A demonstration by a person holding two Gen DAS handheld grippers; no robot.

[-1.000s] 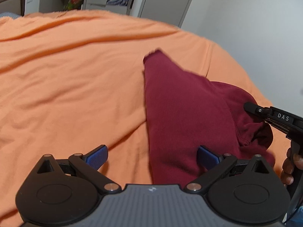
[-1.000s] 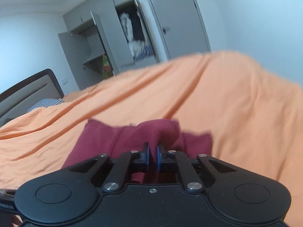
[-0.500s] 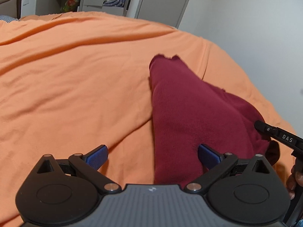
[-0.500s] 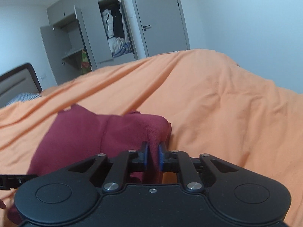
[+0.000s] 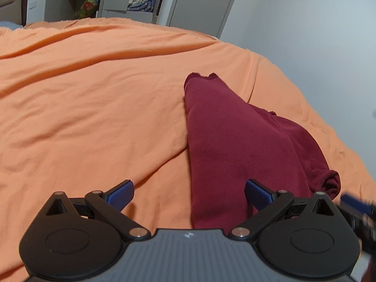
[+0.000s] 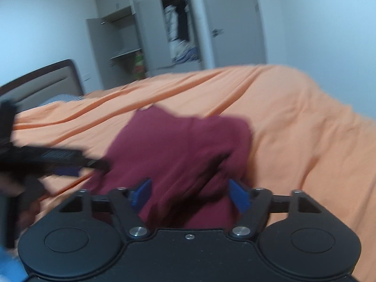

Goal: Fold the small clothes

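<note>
A dark red garment [image 5: 235, 145] lies folded lengthwise on the orange bedsheet [image 5: 94, 94], narrow end pointing away. My left gripper [image 5: 189, 193] is open just above its near end, the left finger over the sheet and the right finger over the cloth. In the right wrist view the garment [image 6: 183, 145] lies directly ahead, blurred. My right gripper [image 6: 190, 195] is open with the cloth's near edge lying loose between the blue pads. The left gripper [image 6: 58, 162] shows as a dark blur at the left of that view.
The orange sheet covers the whole bed, with wide bare cloth left of the garment. The bed edge drops off at the right [image 5: 340, 127]. A headboard [image 6: 42, 82], an open wardrobe [image 6: 178, 35] and a door [image 5: 199, 2] stand beyond the bed.
My right gripper was shut on the garment's fold, laid it down and has opened. The garment now lies flatter. The left gripper stayed open, barely shifting.
</note>
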